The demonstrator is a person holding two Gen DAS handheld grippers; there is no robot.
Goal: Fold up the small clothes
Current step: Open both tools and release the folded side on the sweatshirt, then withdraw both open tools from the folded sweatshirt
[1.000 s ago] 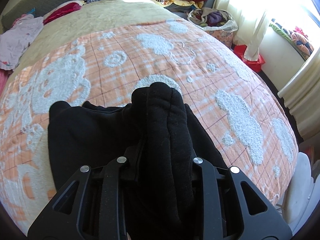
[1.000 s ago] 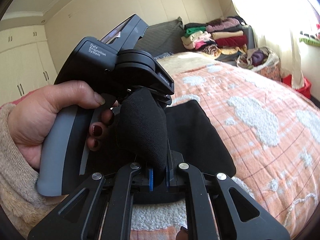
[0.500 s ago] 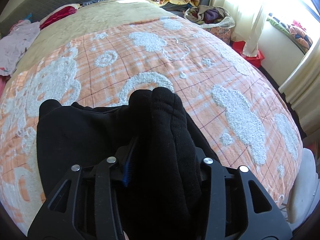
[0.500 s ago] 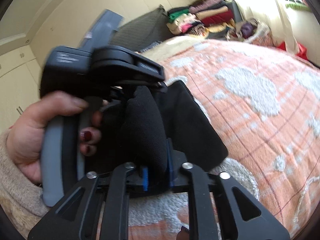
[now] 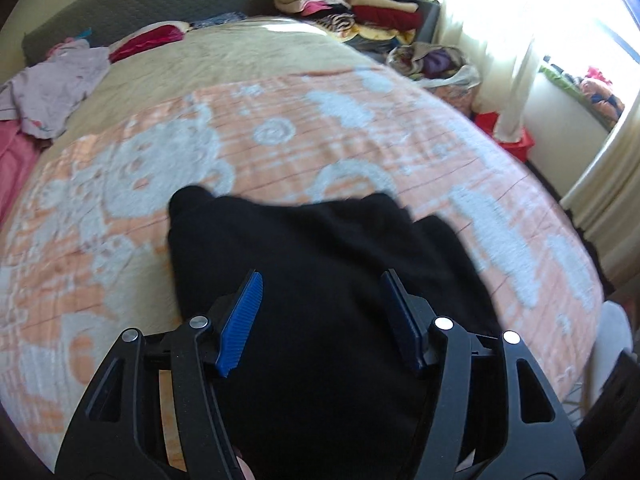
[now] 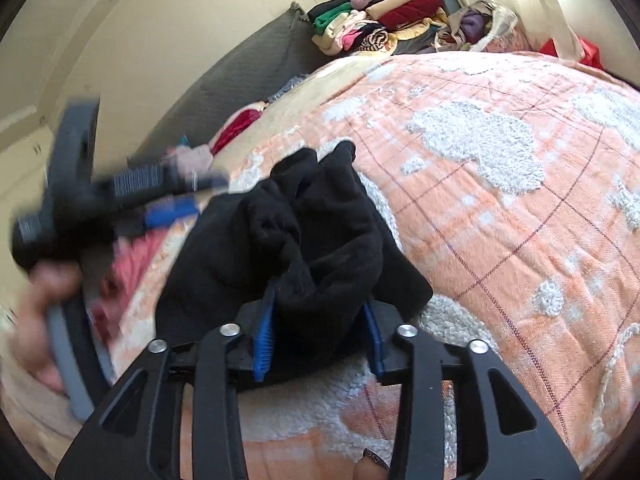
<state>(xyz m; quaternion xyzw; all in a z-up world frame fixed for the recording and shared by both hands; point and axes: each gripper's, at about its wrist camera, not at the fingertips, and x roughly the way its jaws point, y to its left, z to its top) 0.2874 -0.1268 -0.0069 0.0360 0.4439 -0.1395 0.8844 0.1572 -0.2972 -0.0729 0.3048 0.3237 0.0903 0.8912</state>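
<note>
Left gripper: my fingers stand wide apart, blue pads bare on their inner faces. Nothing is clamped between them.
Garment: a black fleece piece, lying on the blanket. In the left view it spreads under and ahead of my left fingers; its surface fills the gap between them, but neither pad presses it.
Right gripper: my fingers are parted to a middling width. A bunched fold of the garment sits in the gap, against both blue pads. Whether the pads still pinch it, I cannot tell.
Garment, right view: heaped up ahead of my right fingers, with its far edge on the blanket.
Left gripper, right view: blurred, to the left of the garment, fingers apart, held by my left hand.
Surroundings: folded clothes stacked beyond the bed's far corner.
</note>
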